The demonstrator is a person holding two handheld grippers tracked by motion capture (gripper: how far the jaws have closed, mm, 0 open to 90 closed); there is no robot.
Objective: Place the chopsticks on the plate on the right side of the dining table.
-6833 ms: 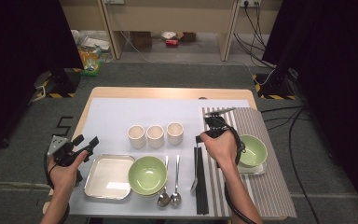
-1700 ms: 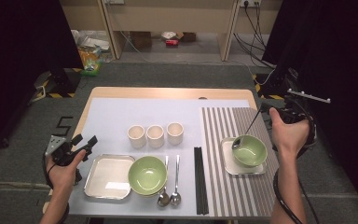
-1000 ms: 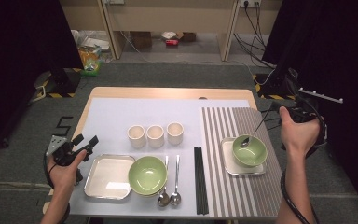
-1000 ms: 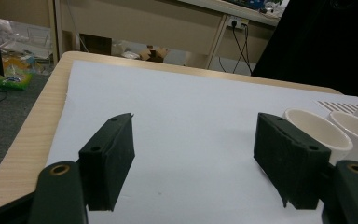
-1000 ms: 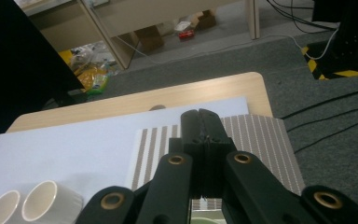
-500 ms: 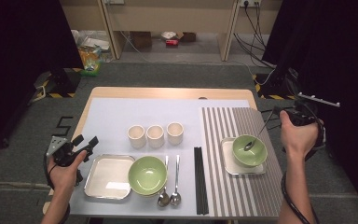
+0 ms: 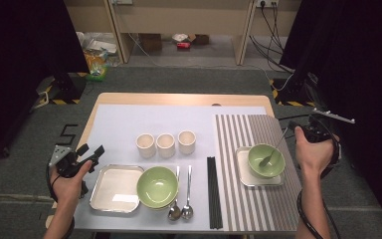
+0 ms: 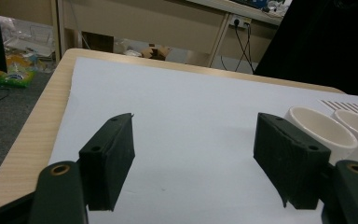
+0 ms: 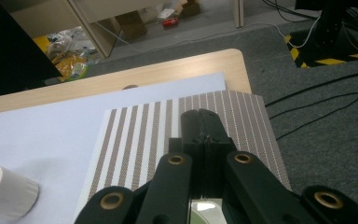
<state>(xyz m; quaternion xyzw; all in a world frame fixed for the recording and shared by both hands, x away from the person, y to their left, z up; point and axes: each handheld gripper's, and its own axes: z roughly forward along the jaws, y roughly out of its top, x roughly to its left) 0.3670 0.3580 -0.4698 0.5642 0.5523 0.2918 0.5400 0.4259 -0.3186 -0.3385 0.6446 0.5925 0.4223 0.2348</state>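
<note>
A place setting is being laid on the striped mat [image 7: 258, 174] at the right of the table [image 7: 179, 99], and it looks partly done. A small metal tray [image 7: 242, 177] already sits on the mat with a green bowl [image 7: 266, 160] on it, and a spoon [image 7: 271, 155] now leans in that bowl, bowl-end down and handle rising toward the right tongs [image 7: 298, 130].

The right tongs are pressed together; in the high view the spoon handle runs up to their tips, so they seem clamped on its end (the handle is too thin to make out in the right gripper view, where the jaws simply meet above the mat). I judge the spoon is about to be let go.

The left tongs [image 7: 90, 152] stand wide apart with nothing between them, hovering off the table's left edge beside the larger tray [image 7: 114, 188].

Left to move, by the look of it: black chopsticks [image 7: 214, 191] lying just beside the mat's edge, and perhaps one of the three cups [image 7: 165, 144]. A second bowl [image 7: 157, 186], two more spoons [image 7: 180, 211] and the larger tray wait on the white sheet.
</note>
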